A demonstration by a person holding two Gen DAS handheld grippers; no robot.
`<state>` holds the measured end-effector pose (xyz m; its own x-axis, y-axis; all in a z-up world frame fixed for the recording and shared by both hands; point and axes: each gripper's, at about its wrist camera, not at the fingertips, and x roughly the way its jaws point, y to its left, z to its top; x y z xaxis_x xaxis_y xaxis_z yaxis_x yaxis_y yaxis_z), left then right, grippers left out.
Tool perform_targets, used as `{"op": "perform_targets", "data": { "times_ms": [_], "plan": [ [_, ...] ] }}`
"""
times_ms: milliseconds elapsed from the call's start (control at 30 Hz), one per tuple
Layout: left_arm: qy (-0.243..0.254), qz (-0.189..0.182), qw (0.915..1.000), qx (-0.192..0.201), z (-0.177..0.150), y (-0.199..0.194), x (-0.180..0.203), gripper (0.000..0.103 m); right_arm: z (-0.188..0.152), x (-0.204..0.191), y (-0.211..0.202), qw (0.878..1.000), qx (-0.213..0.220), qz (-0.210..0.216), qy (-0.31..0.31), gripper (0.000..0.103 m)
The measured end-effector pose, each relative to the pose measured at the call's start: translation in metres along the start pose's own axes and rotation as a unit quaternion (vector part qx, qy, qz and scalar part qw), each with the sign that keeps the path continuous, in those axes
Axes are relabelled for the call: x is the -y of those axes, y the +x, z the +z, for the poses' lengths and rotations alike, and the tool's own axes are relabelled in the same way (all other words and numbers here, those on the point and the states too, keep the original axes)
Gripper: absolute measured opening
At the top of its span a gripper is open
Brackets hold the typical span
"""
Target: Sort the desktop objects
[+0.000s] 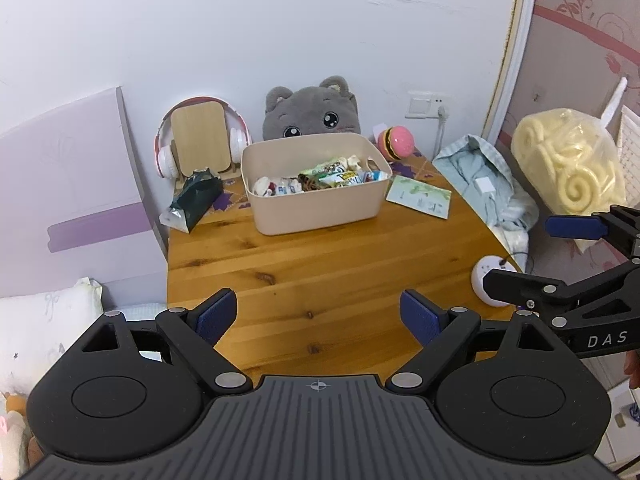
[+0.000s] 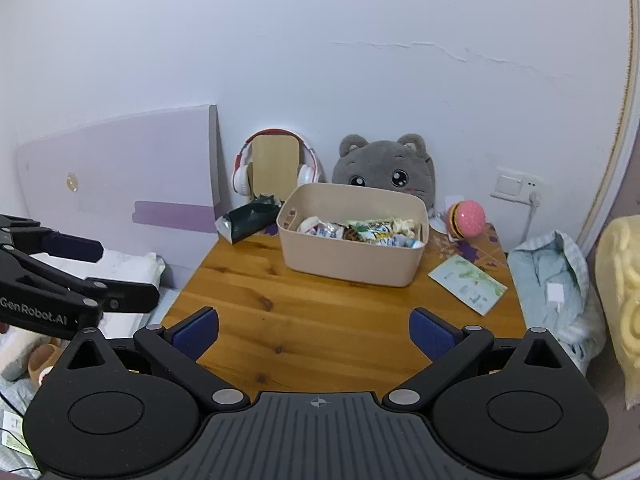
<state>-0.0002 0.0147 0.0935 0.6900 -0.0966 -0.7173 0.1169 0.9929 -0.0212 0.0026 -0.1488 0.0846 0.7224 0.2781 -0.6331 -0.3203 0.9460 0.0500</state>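
Observation:
A beige bin [image 1: 316, 208] [image 2: 352, 260] stands at the back of the wooden table [image 1: 320, 264], holding several snack packets [image 1: 332, 178] [image 2: 368, 232]. A dark green packet [image 1: 196, 196] [image 2: 248, 222] lies left of the bin. To the bin's right a pale green card [image 1: 420, 196] [image 2: 468, 284] lies flat. My left gripper [image 1: 319, 314] [image 2: 128, 274] hovers open over the table's near edge, empty. My right gripper [image 2: 316, 328] [image 1: 518, 253] is open too, beside it on the right, holding nothing.
Headphones on a wooden stand [image 1: 200, 140], a grey plush cat [image 1: 312, 110] and a pink burger toy [image 1: 396, 142] line the back wall. A blue cloth [image 1: 488, 184], a white round device [image 1: 490, 280] and a yellow bag [image 1: 568, 160] sit at the right. A bed lies left.

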Motion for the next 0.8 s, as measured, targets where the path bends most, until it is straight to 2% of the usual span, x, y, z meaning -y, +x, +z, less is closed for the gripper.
{"op": "perform_targets", "data": {
  "times_ms": [333, 800],
  "plan": [
    [0.010, -0.017, 0.9998, -0.003, -0.007, -0.012, 0.005, 0.090, -0.013, 0.003, -0.020, 1.000, -0.010, -0.020, 0.011, 0.103],
    [0.009, -0.033, 0.9994, -0.006, -0.002, -0.010, 0.001, 0.090, -0.012, 0.005, -0.013, 0.999, -0.022, -0.031, 0.019, 0.103]
  ]
}}
